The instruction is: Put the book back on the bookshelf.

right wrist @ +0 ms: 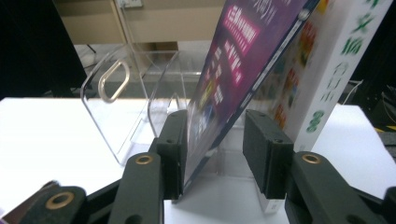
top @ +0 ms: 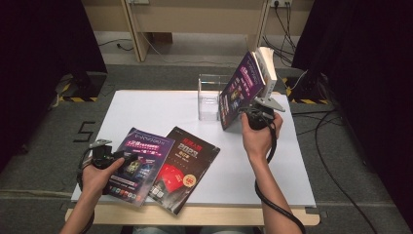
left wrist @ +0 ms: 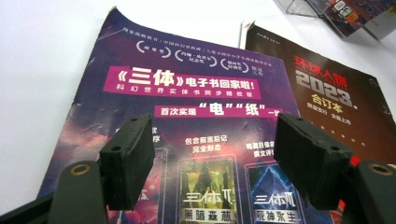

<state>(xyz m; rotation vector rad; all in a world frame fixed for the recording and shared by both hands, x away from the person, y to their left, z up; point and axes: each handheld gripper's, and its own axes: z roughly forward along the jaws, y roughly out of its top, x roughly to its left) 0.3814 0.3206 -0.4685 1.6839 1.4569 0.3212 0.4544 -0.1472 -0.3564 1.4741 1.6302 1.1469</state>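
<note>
At the table's far right, the right gripper (top: 255,115) is standing half-open astride a purple magazine (top: 239,90), which is leaning upright beside a white book (top: 268,66) just right of the clear file holder (top: 210,95); the left gripper (left wrist: 212,163) is hovering open over near-left magazines.

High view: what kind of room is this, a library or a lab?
Most likely a lab or recording studio, not a library. A white board lies on a small table ringed by black curtains, cables trail across the grey floor, and hazard tape marks the stand feet. The magazines look like props.
</note>
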